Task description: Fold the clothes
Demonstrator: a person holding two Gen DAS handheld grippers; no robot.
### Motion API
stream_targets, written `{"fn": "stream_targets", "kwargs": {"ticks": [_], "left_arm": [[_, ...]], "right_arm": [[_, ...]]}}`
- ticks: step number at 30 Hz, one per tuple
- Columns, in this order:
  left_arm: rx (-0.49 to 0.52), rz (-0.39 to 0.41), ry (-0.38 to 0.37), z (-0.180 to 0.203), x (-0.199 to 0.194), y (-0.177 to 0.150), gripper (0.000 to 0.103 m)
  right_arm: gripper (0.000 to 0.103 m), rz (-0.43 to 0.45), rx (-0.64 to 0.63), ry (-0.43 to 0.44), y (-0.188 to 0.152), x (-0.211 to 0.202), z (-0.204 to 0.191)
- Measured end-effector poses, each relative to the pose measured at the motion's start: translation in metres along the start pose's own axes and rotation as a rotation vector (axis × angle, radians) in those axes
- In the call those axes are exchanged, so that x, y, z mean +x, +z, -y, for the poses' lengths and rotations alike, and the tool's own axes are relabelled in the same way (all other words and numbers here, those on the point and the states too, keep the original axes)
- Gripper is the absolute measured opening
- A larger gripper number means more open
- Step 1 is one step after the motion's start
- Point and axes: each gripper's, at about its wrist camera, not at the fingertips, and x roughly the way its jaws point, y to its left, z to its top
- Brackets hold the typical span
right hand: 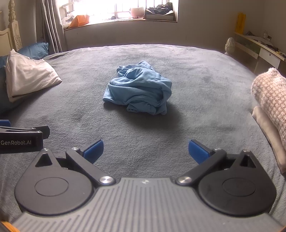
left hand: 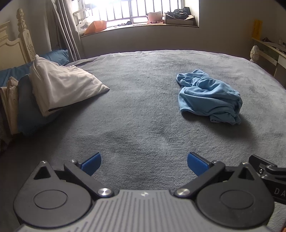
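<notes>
Closest to me, the left gripper (left hand: 143, 163) hangs low over the grey blanket (left hand: 135, 128), its blue-padded jaws spread wide with nothing between them. Just beside it, the right gripper (right hand: 145, 150) sits the same way, jaws wide apart and empty; its body edges into the left camera's view at the lower right.

Further out, the blue garment (right hand: 140, 89) lies in a crumpled heap on the blanket, well apart from both grippers, straight ahead of the right one and off to the right of the left one. A folded checked knit (right hand: 271, 96) rests on a cream cloth at the right edge of the bed. On the left a white pillow (left hand: 60, 85) leans against blue ones by the cream headboard (left hand: 16, 44).

Beyond the bed, a barred window (left hand: 135, 10) glares above a cluttered sill, grey curtain (left hand: 66, 30) to its left.
</notes>
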Motion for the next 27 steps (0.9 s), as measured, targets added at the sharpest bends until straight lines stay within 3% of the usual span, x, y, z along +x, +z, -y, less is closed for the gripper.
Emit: {"fn": "stream_targets", "kwargs": {"ticks": [21,27], "left_arm": [[0.006,-0.031,-0.009,0.004,0.017,-0.003,0.103],[0.059,-0.025,-0.02,0.007,0.03,-0.007,0.103]], "right_arm": [[0.102,-0.033,0.003,0.006,-0.005,0.016,0.001],[0.102,-0.033,0.0,0.011,-0.007,0.026,0.004]]}}
